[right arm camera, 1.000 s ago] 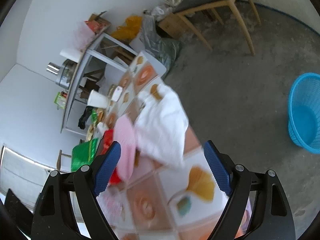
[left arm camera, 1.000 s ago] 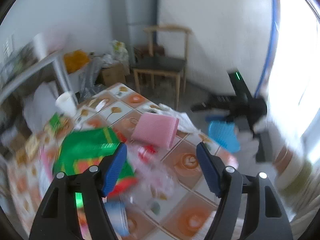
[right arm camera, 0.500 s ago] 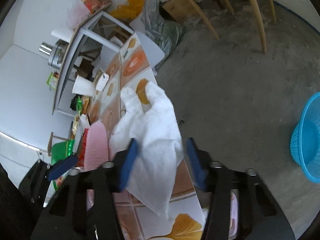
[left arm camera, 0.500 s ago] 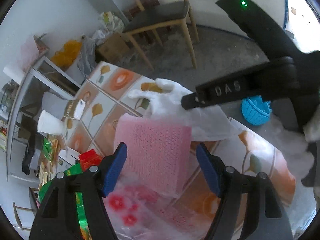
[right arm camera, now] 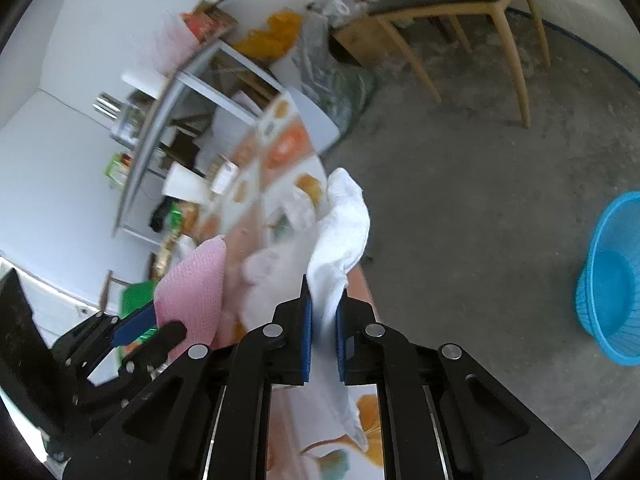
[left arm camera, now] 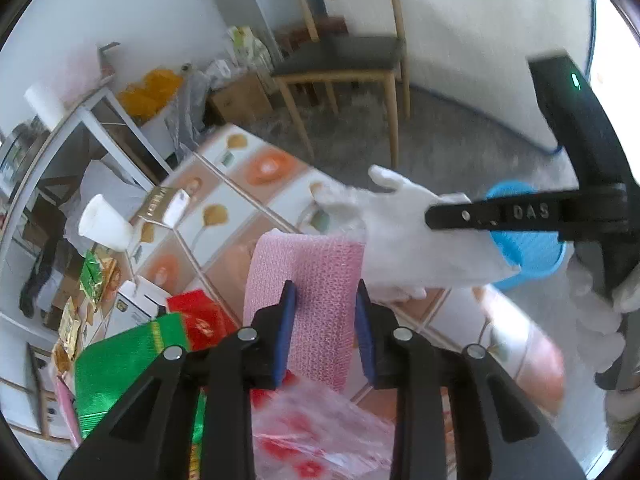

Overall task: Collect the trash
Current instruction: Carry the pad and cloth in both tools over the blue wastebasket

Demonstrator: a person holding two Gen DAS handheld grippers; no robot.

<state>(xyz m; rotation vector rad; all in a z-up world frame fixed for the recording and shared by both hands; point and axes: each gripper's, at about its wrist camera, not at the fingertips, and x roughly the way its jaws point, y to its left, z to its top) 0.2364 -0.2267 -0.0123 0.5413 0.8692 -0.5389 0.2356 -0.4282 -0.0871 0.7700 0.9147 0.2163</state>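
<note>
My right gripper is clenched on the white cloth; my left gripper jaws are closing around the pink foam sheet.

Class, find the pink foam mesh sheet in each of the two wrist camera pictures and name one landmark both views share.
Left wrist view: the pink foam mesh sheet is at centre, between the closing jaws of the left gripper.
Right wrist view: the same sheet is at lower left, with the left gripper on it.
Shared landmark: the blue basket on the floor, at right in both views.
</note>
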